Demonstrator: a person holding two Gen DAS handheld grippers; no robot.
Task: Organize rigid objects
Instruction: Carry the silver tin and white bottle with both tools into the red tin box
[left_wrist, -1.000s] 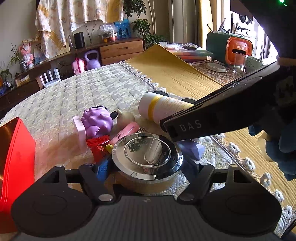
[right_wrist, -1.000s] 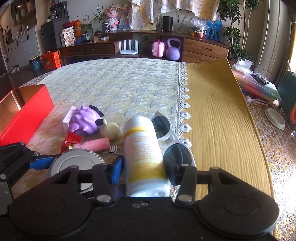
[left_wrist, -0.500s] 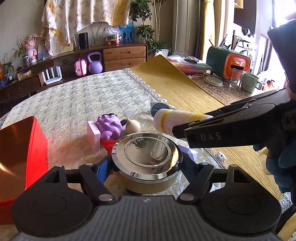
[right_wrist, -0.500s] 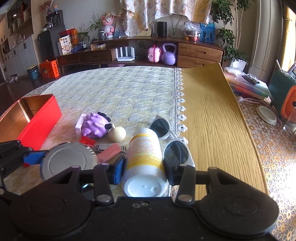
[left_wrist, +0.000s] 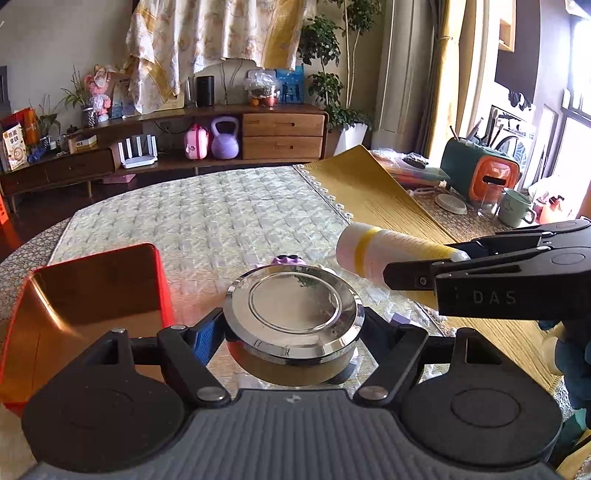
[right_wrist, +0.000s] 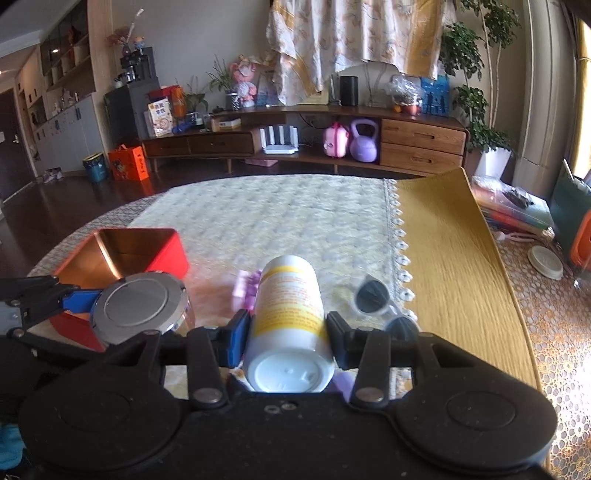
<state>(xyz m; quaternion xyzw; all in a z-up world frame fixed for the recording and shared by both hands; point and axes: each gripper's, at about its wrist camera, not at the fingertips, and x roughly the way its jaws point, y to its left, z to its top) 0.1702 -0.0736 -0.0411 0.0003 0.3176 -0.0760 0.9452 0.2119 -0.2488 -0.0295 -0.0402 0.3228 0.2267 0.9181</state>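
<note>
Quilted tablecloth (left_wrist: 229, 218), red tin box (left_wrist: 88, 295) open at left. Left gripper (left_wrist: 293, 325) clamps a round jar with a shiny metal lid (left_wrist: 293, 306). Right gripper (right_wrist: 286, 332) pinches a white bottle with a yellow label (right_wrist: 288, 314).

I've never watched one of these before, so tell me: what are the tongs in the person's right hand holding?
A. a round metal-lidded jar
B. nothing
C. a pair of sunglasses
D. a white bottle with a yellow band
D: the right tongs are clamped on the white bottle; the left tongs hold the metal-lidded jar.
</note>
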